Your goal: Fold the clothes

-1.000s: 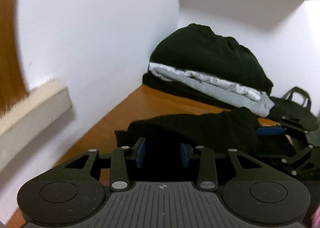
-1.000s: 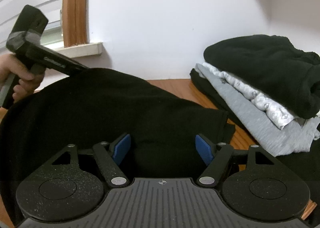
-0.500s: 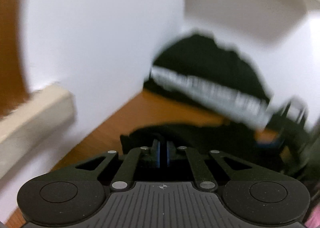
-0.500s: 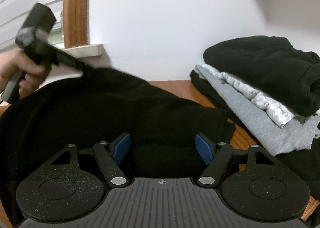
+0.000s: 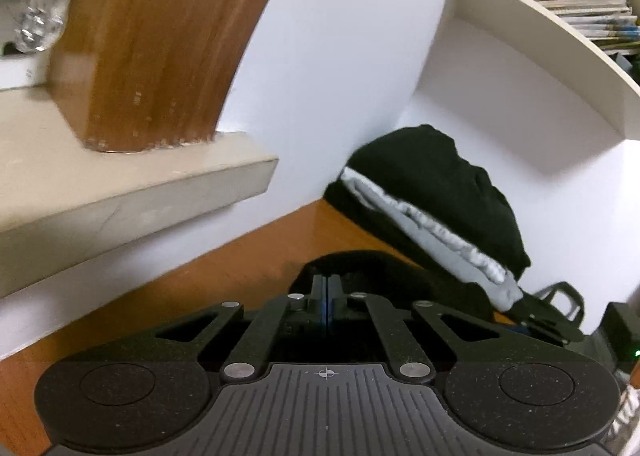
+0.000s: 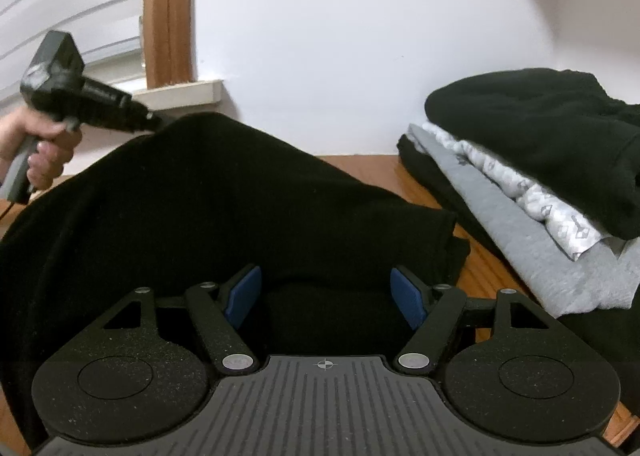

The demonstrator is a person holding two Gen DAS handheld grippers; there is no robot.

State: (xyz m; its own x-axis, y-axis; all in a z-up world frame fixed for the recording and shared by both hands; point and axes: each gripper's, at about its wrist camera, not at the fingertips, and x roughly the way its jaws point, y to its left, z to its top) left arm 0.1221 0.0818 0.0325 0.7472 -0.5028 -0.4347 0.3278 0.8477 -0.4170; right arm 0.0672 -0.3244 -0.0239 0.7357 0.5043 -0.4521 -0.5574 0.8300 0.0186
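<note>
My matte-black left claw [image 5: 327, 298] and right claw [image 6: 326, 296] carry blue pads [image 6: 243, 297], silver pivot screws, ribbed housings.

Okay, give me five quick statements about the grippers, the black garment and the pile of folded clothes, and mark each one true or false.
1. The left gripper is shut on the black garment. True: its jaws have just closed and it lifts a fold of the cloth.
2. The right gripper is clamped shut. False: its pads stand wide apart over the garment.
3. The folded pile has a black piece on top. True.
4. The folded pile lies left of the black garment in the right wrist view. False: it lies to the right.
5. The garment rests on a glass table. False: the table is brown wood.
</note>
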